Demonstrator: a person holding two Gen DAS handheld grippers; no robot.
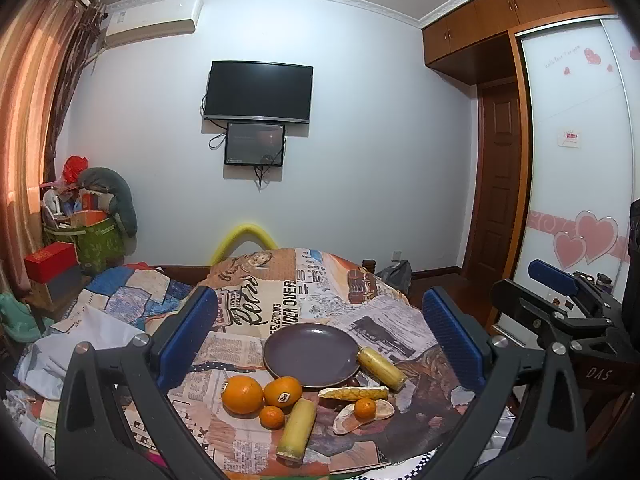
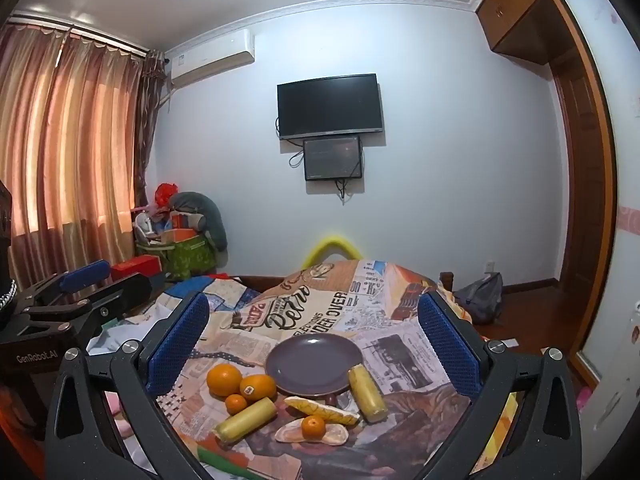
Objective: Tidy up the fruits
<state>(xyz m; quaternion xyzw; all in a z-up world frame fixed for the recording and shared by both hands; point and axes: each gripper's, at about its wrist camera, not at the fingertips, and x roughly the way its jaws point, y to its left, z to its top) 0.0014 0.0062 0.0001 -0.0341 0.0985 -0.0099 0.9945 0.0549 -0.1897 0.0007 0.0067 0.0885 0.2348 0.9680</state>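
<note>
An empty purple plate (image 1: 312,354) (image 2: 314,364) sits on the printed tablecloth. In front of it lie two large oranges (image 1: 242,394) (image 1: 282,391), a small tangerine (image 1: 272,417), two yellow cane pieces (image 1: 297,429) (image 1: 381,368), a yellow peel strip (image 1: 354,393), and a second tangerine (image 1: 365,408) on a pale peel (image 1: 348,420). They also show in the right wrist view: oranges (image 2: 224,379) (image 2: 258,387), cane pieces (image 2: 246,419) (image 2: 367,393). My left gripper (image 1: 320,340) is open and empty, held above the fruit. My right gripper (image 2: 314,344) is open and empty too.
The round table (image 1: 256,280) with its newspaper-print cloth drops off at the near edge. A bed with patterned cover (image 1: 120,300) lies left. Boxes and bags (image 1: 88,232) stand in the left corner. A wardrobe (image 1: 580,160) and door (image 1: 500,184) are at right.
</note>
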